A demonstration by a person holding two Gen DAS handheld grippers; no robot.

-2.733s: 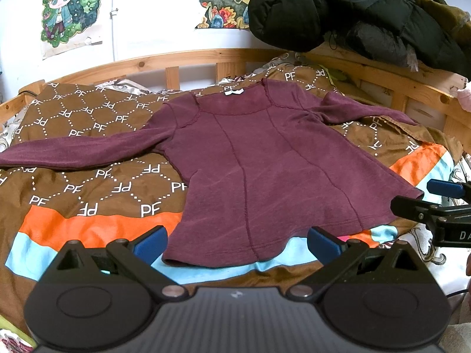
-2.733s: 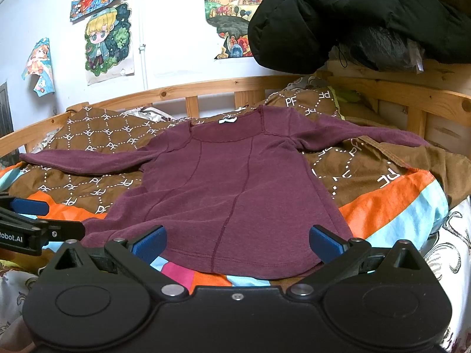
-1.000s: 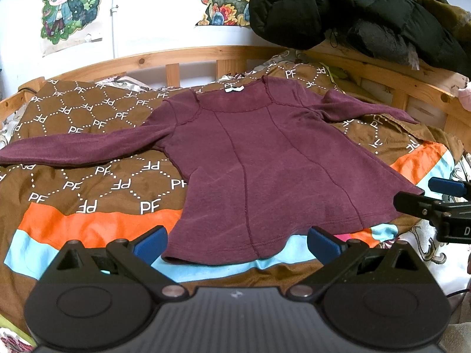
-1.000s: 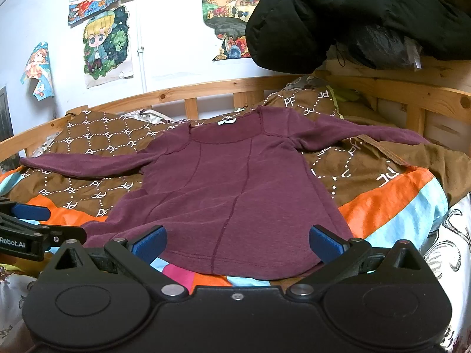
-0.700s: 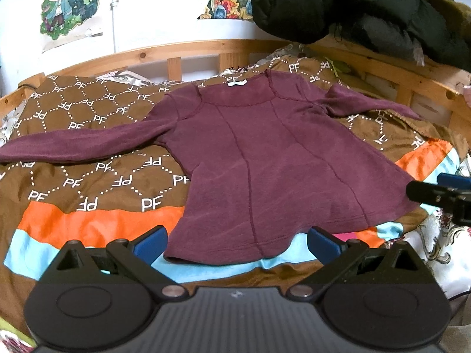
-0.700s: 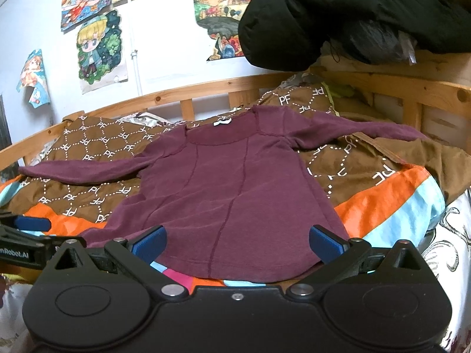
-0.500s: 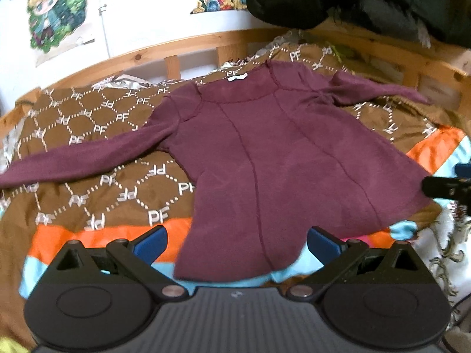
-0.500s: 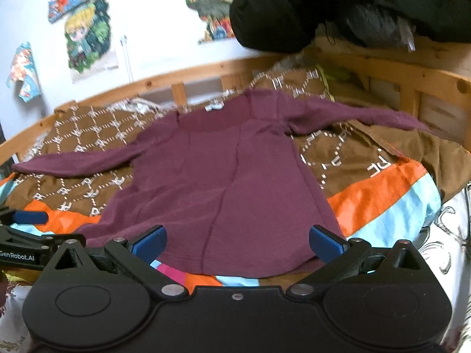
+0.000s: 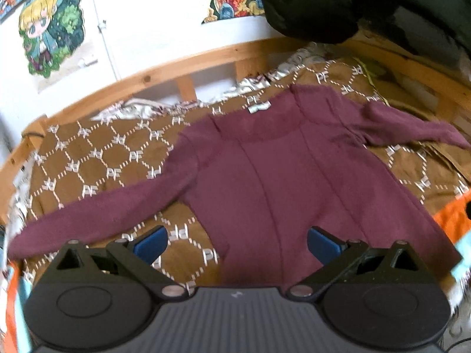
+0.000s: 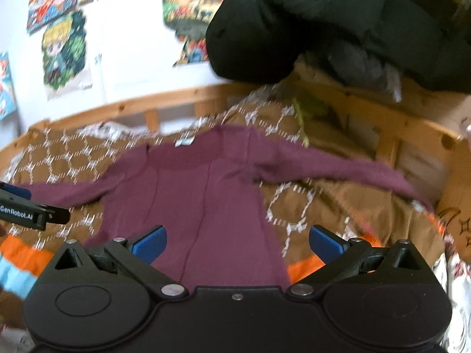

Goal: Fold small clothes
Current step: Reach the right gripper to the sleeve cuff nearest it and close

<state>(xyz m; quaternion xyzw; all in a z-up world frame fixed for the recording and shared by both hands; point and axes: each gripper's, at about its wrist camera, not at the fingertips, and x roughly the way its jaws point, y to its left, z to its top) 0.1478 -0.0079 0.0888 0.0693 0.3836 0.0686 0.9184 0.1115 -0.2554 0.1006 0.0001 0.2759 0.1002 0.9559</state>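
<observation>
A maroon long-sleeved top [image 9: 279,182] lies flat, front down, on a brown patterned blanket [image 9: 97,158], collar label toward the headboard, both sleeves spread out. It also shows in the right wrist view [image 10: 200,206]. My left gripper [image 9: 237,242] is open and empty above the top's lower left body, its left sleeve [image 9: 97,220] just ahead to the left. My right gripper [image 10: 237,242] is open and empty above the top's lower right side, the right sleeve [image 10: 338,173] stretching off to the right. The left gripper's finger [image 10: 26,211] shows at the right wrist view's left edge.
A wooden bed rail [image 9: 176,67] runs behind the blanket. A black padded jacket [image 10: 338,23] is heaped on the rail at the back right. Posters [image 9: 50,38] hang on the white wall. Orange and blue blanket stripes [image 10: 17,261] lie near the front edge.
Both grippers have moved forward over the top, from beyond its hem to above its body. The left one has shifted toward the left sleeve, the right one toward the right sleeve. Both stay open.
</observation>
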